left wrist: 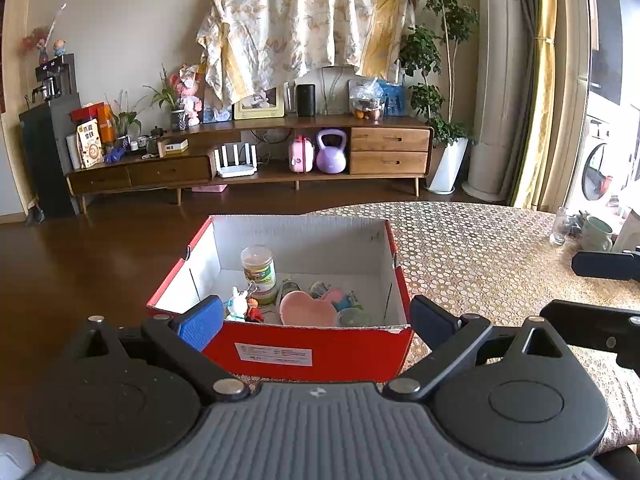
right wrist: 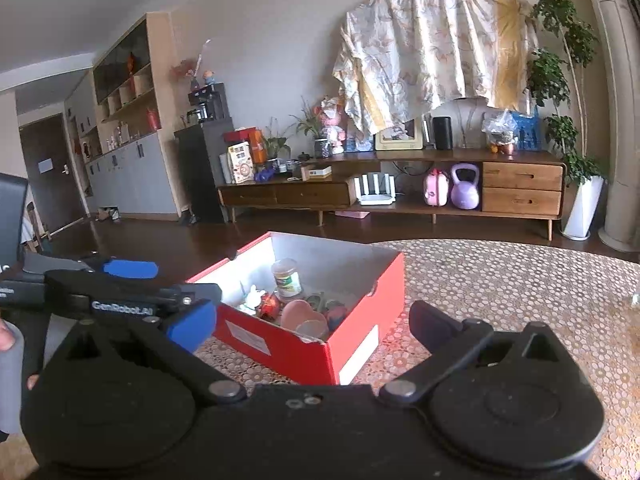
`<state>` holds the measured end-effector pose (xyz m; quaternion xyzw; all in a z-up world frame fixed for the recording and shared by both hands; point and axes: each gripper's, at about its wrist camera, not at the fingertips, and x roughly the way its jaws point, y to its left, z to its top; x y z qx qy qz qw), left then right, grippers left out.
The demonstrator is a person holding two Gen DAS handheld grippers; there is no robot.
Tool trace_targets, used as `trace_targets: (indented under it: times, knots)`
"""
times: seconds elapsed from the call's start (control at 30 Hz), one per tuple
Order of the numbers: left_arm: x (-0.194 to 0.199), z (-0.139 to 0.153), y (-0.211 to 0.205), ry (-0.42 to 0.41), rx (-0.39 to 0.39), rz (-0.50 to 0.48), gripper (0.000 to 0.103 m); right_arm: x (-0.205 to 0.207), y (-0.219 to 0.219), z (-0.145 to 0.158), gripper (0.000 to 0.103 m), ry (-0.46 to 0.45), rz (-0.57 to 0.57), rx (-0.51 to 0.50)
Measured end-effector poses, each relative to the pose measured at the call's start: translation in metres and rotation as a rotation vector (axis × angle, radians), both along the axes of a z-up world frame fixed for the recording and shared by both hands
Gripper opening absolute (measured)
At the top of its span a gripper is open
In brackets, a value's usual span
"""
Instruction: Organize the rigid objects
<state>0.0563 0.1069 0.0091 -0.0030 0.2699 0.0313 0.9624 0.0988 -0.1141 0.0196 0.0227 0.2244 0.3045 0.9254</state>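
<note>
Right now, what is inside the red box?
Inside the red box stand a jar, a white rabbit toy and a pink heart-shaped dish. Small things behind the dish are partly covered; I cannot name them.

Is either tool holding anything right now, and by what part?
Nothing is held. The left tool and right tool are both open and empty before the red box.

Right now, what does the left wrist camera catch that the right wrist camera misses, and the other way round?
Only the left wrist view shows the washing machine and the green mug at the table's far edge. Only the right wrist view shows the dark door and the wall shelving. Both show the open red box holding a jar, and the purple kettlebell.
</note>
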Motion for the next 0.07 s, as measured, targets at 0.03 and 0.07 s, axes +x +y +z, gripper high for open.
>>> trace_targets:
  times: [0.03,0.07]
  knots:
    - [0.0005,0.0003,-0.0005,0.002,-0.003,-0.001,0.1,0.0019,-0.0042,-0.001,0.103,0.005,-0.011,0.003]
    - [0.0006,0.0008,-0.001,0.003,-0.005,-0.004,0.1,0.0042,-0.0092,-0.0025,0.103,0.012,-0.022,0.006]
